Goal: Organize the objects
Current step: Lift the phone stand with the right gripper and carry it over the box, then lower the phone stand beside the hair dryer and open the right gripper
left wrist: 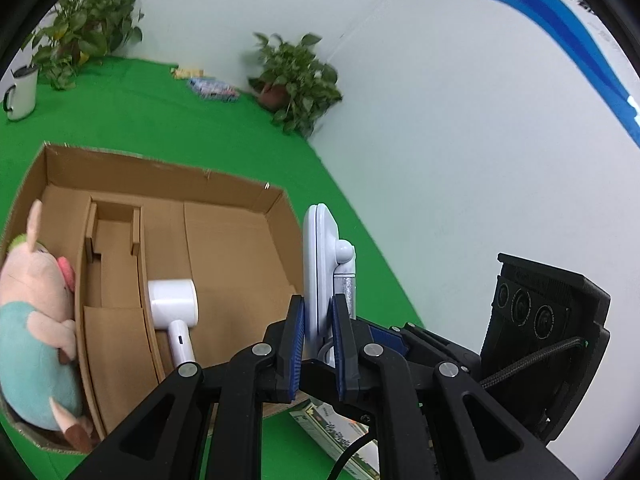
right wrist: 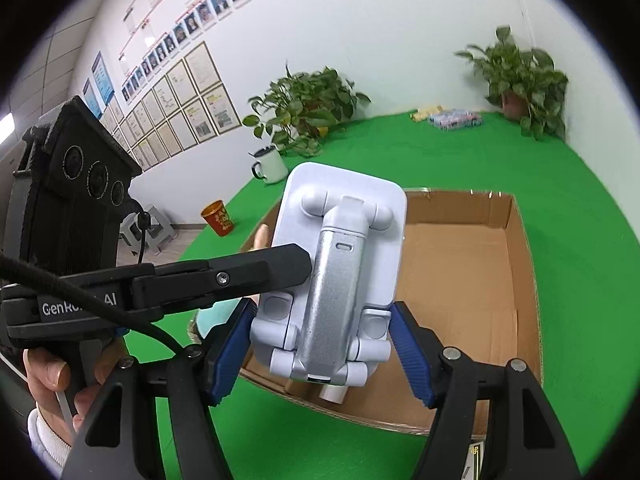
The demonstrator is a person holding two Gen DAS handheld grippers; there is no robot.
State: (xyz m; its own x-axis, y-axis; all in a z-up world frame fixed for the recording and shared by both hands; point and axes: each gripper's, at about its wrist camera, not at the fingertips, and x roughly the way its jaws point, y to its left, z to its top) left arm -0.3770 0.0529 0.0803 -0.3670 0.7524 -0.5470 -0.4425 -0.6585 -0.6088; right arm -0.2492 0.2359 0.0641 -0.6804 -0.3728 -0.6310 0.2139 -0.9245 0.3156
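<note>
My left gripper (left wrist: 318,340) is shut on a white folding phone stand (left wrist: 320,264), held upright over the right wall of an open cardboard box (left wrist: 224,236). In the right wrist view the same stand (right wrist: 340,264) sits between the blue pads of my right gripper (right wrist: 320,344); the pads stand wide at its lower sides and I cannot tell if they touch it. The left gripper's black finger (right wrist: 240,272) reaches in from the left onto the stand. Inside the box lie a white hair dryer (left wrist: 174,306) and a plush pig (left wrist: 36,320).
A green cloth (right wrist: 440,148) covers the table. Potted plants (left wrist: 296,80) (left wrist: 86,28), a white mug (left wrist: 22,92) and snack packets (left wrist: 212,87) stand along the far edge by the wall. A printed carton (left wrist: 340,436) lies under the left gripper. A red bin (right wrist: 217,217) stands on the floor.
</note>
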